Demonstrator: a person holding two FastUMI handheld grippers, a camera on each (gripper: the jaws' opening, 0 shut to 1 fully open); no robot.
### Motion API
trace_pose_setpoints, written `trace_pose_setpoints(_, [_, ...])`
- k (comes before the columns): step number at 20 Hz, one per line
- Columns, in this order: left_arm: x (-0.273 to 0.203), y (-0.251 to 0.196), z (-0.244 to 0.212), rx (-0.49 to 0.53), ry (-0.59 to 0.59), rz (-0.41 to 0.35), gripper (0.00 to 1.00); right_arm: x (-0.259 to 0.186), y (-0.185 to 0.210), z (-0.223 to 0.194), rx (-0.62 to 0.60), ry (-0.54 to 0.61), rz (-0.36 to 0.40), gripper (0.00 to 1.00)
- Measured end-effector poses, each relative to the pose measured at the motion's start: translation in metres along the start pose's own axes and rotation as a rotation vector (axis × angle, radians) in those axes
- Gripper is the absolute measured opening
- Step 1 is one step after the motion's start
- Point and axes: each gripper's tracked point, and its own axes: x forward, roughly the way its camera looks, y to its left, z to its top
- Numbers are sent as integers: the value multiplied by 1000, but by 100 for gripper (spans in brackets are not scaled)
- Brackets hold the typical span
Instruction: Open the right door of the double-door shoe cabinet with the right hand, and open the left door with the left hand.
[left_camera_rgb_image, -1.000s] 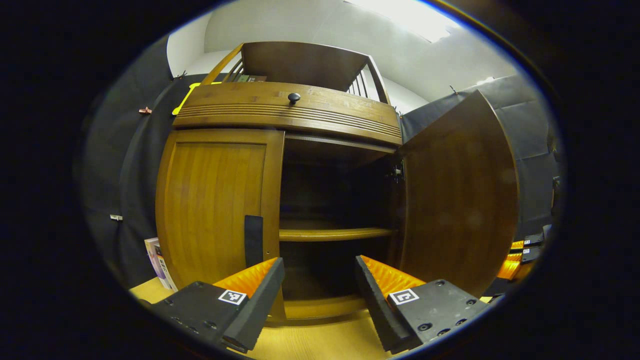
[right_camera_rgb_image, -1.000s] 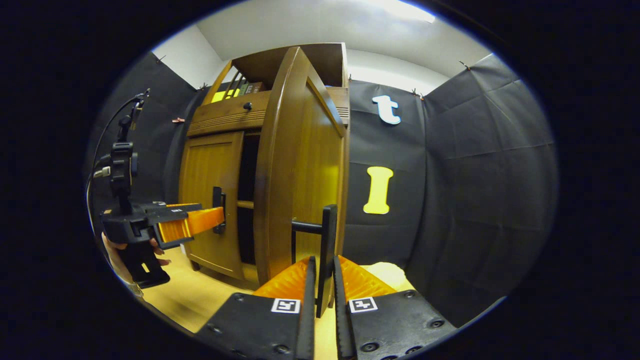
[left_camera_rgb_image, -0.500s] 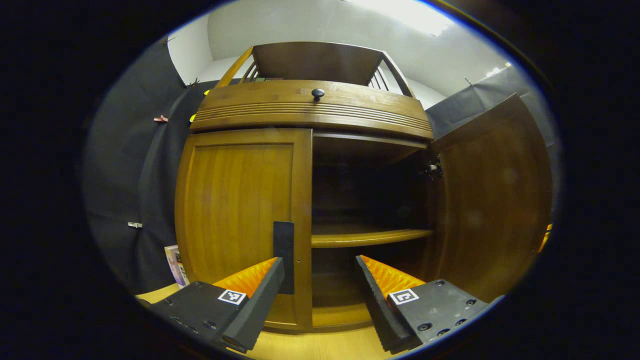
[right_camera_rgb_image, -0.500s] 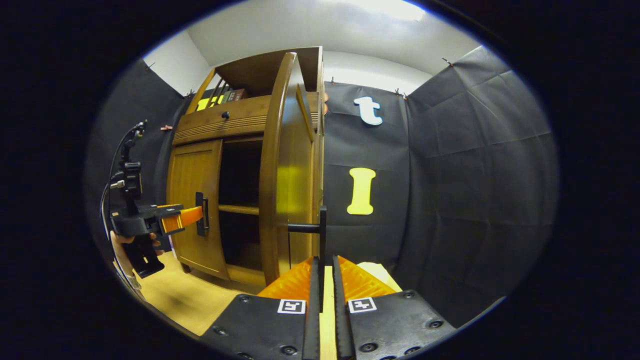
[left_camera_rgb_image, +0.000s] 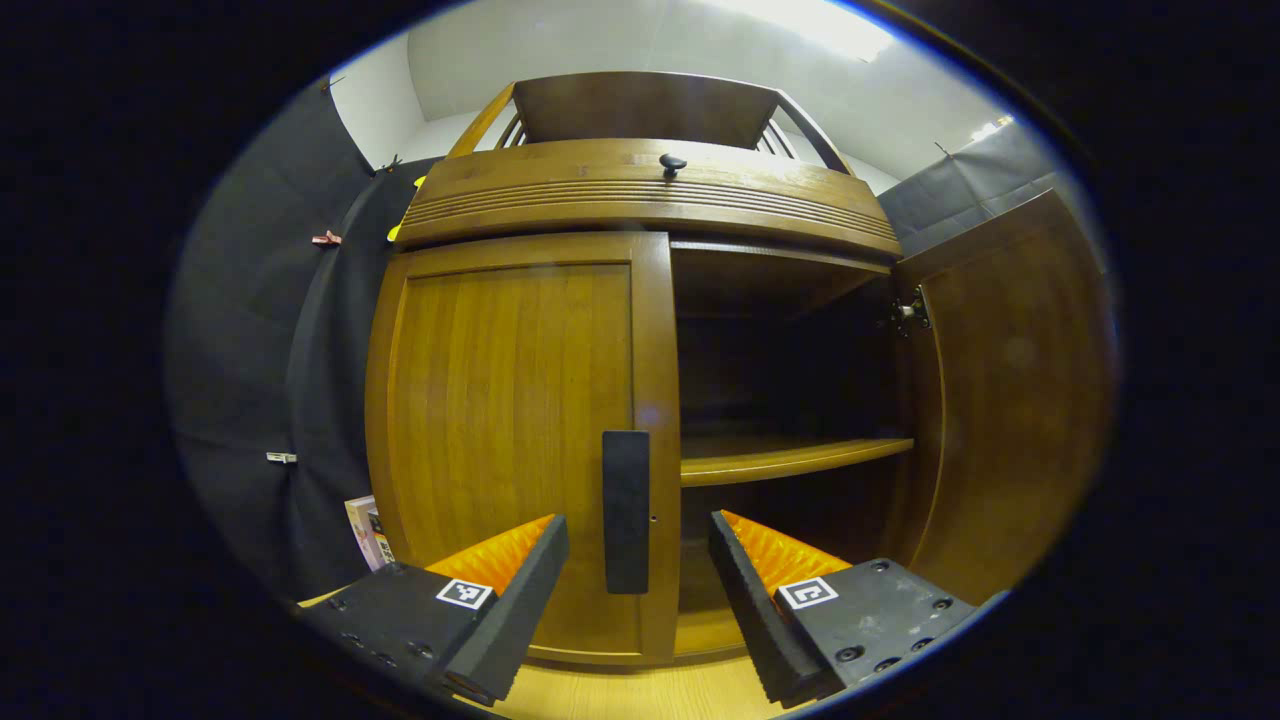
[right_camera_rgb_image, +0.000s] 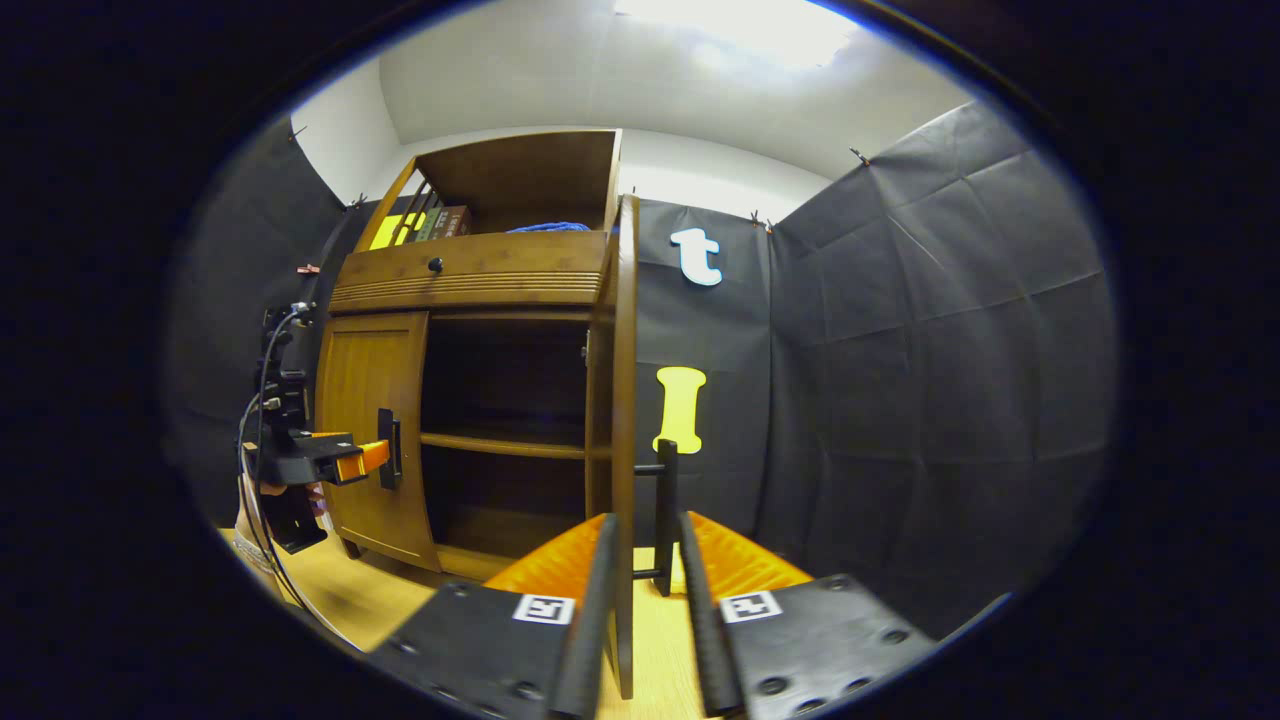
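The wooden shoe cabinet stands in front. In the left gripper view its left door (left_camera_rgb_image: 510, 430) is closed, and the black handle (left_camera_rgb_image: 626, 510) stands between the spread fingers of my left gripper (left_camera_rgb_image: 637, 530), which is open and not touching it. The right door (left_camera_rgb_image: 1010, 400) is swung wide open. The right gripper view shows that door edge-on (right_camera_rgb_image: 627, 400), with its black handle (right_camera_rgb_image: 666, 500) in the gap of my right gripper (right_camera_rgb_image: 645, 530). The fingers stand slightly apart and do not press on it. The left gripper (right_camera_rgb_image: 352, 460), farther off, is at the left door's handle (right_camera_rgb_image: 388, 462).
Above the doors is a drawer with a dark knob (left_camera_rgb_image: 672, 161). Inside the cabinet a wooden shelf (left_camera_rgb_image: 790, 458) crosses a dark interior. Books (left_camera_rgb_image: 365, 530) lean beside the cabinet's lower left. A hand (right_camera_rgb_image: 250, 510) holds the left gripper over the light wooden floor (right_camera_rgb_image: 340, 590).
The right door has swung wider open. The right gripper's fingers have parted from its handle. The left gripper has moved in until the left door's handle sits between its fingers.
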Motion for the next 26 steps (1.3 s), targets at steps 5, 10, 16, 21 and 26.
trace_pose_setpoints(5, [21, 2, -9, 23, 5, -14, 85, 6, 48, 11, -10, -38, 76, 92])
trace_pose_setpoints(10, [45, 0, -8, 39, -24, -5, 85, 3, 60, 17, -47, -73, 75, 97])
trace_pose_setpoints(16, [68, 0, -14, 26, -33, 8, 72, 7, 58, 24, -24, -107, 49, 97])
trace_pose_setpoints(21, [67, 6, -11, -14, -45, 28, 43, 10, 48, 23, -38, -100, -5, 99])
trace_pose_setpoints(26, [59, 7, -13, -19, -12, -24, 33, 9, 61, 17, -17, -85, 16, 95])
